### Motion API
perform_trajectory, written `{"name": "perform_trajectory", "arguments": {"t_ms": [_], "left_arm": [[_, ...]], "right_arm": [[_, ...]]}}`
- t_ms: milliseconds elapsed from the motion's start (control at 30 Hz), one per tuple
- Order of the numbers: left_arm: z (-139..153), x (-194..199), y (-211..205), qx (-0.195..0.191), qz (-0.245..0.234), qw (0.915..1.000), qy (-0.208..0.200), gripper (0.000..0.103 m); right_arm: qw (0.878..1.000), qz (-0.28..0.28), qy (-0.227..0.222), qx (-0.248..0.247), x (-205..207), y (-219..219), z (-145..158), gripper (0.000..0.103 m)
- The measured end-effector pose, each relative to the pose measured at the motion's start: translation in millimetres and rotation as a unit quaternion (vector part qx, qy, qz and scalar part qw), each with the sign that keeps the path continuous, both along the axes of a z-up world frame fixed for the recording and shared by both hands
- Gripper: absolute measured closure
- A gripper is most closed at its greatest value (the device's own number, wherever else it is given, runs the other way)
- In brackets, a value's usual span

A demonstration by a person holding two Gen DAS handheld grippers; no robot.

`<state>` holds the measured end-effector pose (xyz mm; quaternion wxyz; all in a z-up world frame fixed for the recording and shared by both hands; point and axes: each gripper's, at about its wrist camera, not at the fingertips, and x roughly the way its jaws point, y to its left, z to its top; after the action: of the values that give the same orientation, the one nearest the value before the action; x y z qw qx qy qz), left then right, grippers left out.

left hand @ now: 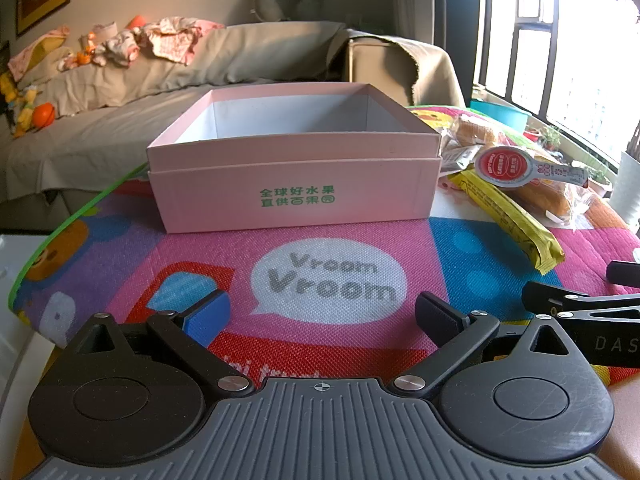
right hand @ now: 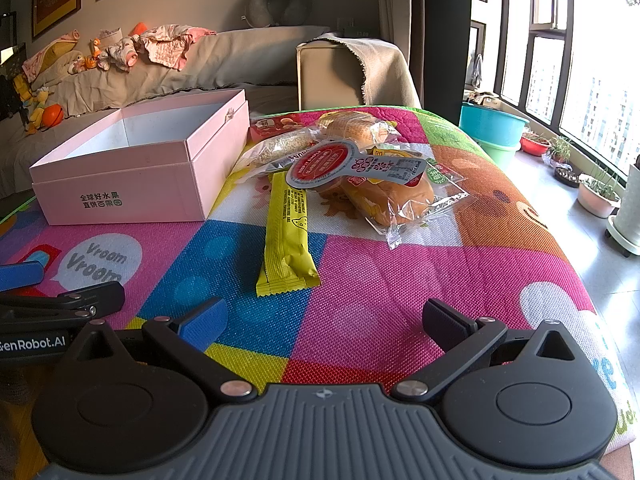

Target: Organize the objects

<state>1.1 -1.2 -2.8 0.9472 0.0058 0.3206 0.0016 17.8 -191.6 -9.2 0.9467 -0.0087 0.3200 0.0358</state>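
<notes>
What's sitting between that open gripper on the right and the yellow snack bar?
Nothing: in the right wrist view only bare colourful mat lies between the right gripper, its fingers wide apart, and the yellow snack bar.

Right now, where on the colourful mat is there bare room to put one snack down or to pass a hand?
Free: the mat between the open right tool and the yellow snack bar wrapper, and the patch in front of the pink cardboard box, whose inside looks empty. Crowded: right of the box, where clear-wrapped bread packs overlap.
</notes>
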Motion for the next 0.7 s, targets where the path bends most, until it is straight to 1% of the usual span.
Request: {"name": "perform_trajectory", "arguments": {"t_ms": [700], "left_arm": [[-1.7,0.9,-0.5,-0.001,0.0,1.0,0.0,0.001]], "right_arm": [[1.0,0.0,0.0,0.0,-0.3,-0.1,0.1,0.0]]}}
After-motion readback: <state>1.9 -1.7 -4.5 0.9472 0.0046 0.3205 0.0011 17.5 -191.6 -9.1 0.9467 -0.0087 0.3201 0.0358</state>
